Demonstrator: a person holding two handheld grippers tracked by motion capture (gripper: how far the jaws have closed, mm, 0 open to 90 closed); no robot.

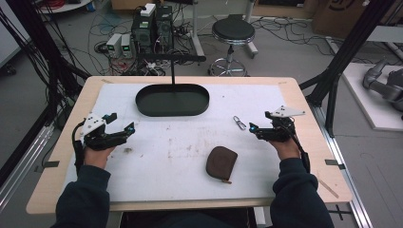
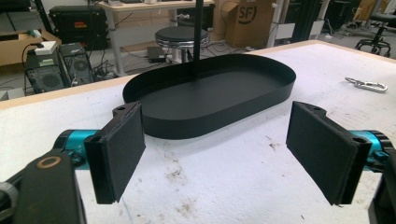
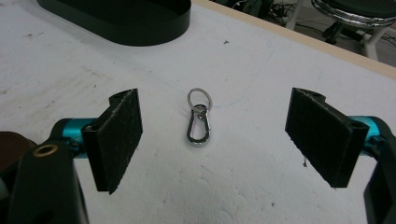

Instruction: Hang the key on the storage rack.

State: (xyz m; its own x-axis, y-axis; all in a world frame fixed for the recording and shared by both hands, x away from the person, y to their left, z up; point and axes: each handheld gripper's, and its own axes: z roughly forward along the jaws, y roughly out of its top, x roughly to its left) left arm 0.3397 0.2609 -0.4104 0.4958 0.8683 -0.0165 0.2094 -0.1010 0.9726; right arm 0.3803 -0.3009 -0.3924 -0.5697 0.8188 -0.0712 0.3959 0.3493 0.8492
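The clip [image 3: 199, 119] lay toward the table's [image 1: 309, 156] right edge, dead ahead of the right gripper [image 3: 212, 140], centred between its spread jaws, long axis running straight away from them. The left gripper [image 2: 217, 149], also spread and empty, faced the tray [image 2: 261, 100], farther off.

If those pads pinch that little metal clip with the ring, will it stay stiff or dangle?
The clip looks like rigid metal, so probably stiff. Its ring seems loosely linked and would likely swing. Shiny and thin, it may slip between the pads.
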